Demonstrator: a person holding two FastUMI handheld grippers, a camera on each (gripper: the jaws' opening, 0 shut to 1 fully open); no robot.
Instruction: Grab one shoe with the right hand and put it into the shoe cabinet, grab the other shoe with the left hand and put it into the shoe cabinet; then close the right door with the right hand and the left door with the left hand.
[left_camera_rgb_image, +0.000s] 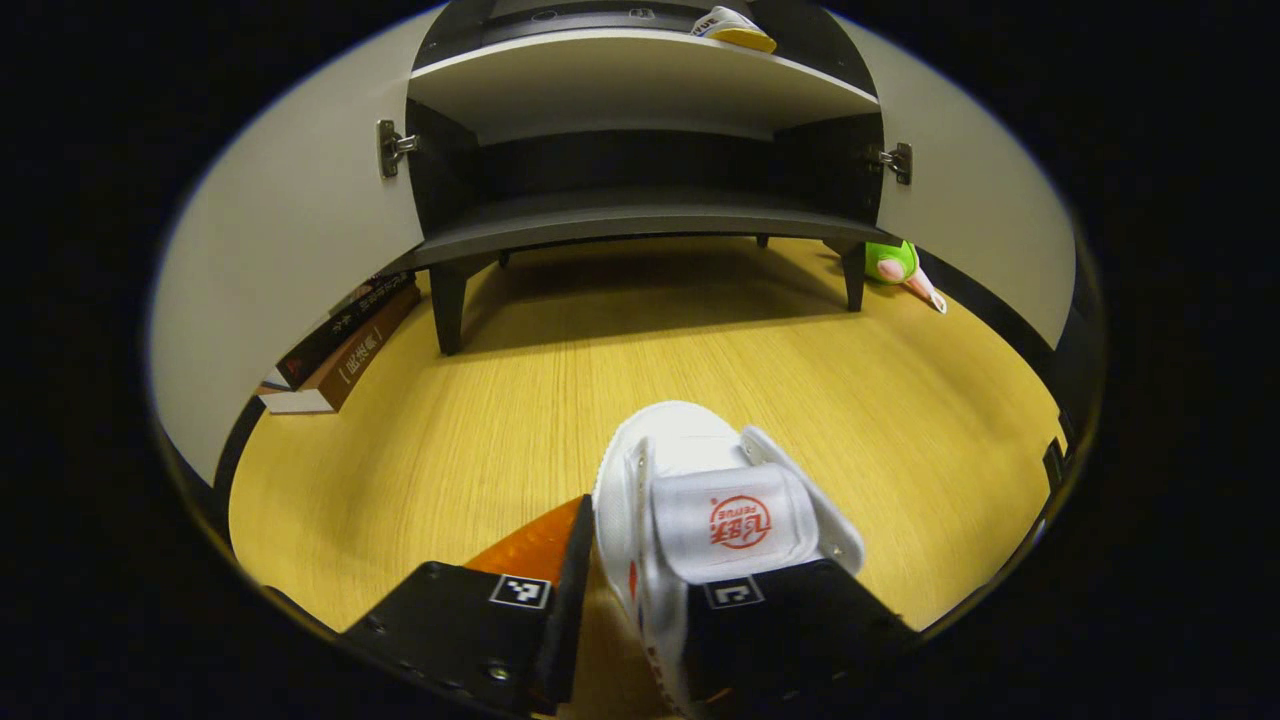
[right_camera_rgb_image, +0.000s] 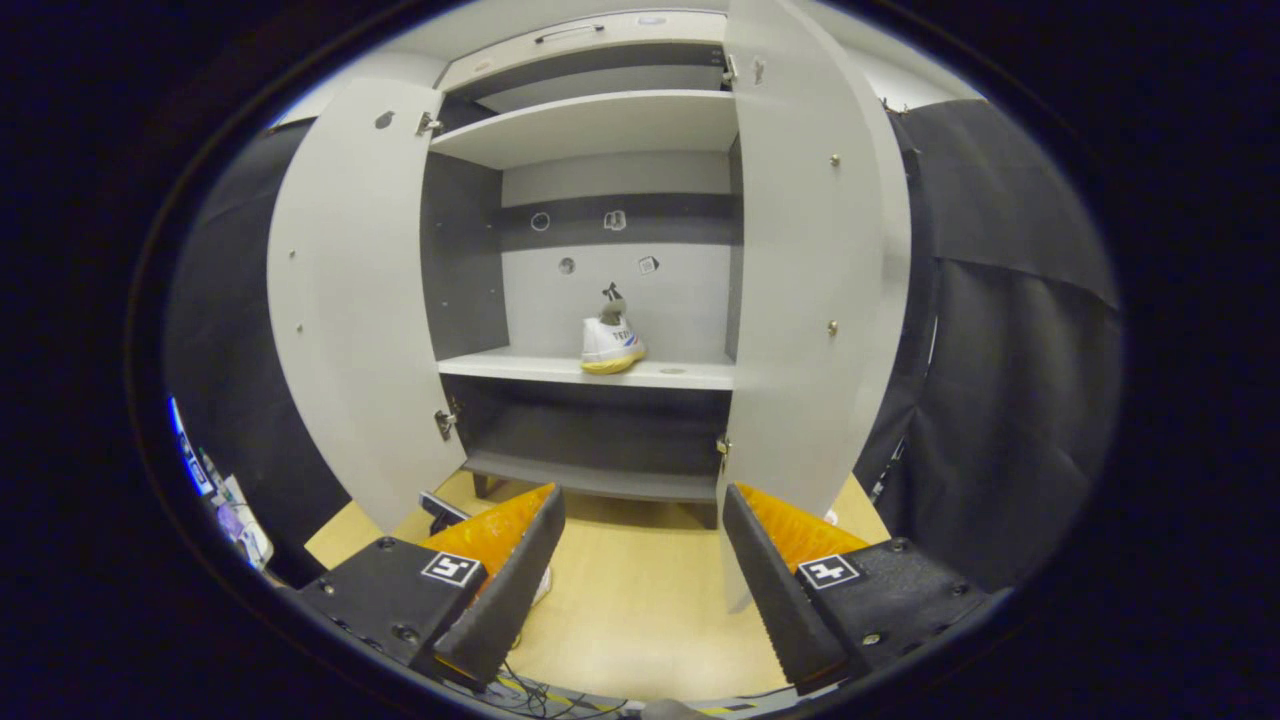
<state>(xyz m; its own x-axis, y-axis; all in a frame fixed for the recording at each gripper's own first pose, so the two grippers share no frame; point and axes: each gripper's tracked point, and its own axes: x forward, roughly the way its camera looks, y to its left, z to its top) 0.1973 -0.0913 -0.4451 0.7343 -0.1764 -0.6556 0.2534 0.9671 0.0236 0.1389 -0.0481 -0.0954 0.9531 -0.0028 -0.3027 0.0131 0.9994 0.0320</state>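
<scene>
In the left gripper view, the left gripper (left_camera_rgb_image: 628, 600) is low over the wooden floor (left_camera_rgb_image: 500, 420). Its two fingers are squeezed on the side of a white shoe (left_camera_rgb_image: 700, 500), one finger outside and one finger inside the shoe. The shoe's toe points at the shoe cabinet (left_camera_rgb_image: 640, 100), which stands ahead on short legs with both doors open. Some books (left_camera_rgb_image: 340, 350) lie by the left door, and a green toy (left_camera_rgb_image: 895, 262) lies by the right leg. In the right gripper view, the right gripper (right_camera_rgb_image: 640, 590) has its fingers wide apart and holds nothing. The other shoe (right_camera_rgb_image: 612, 345) sits on the middle shelf (right_camera_rgb_image: 520, 368) inside the cabinet, between the left door (right_camera_rgb_image: 350, 300) and the right door (right_camera_rgb_image: 810, 280).
</scene>
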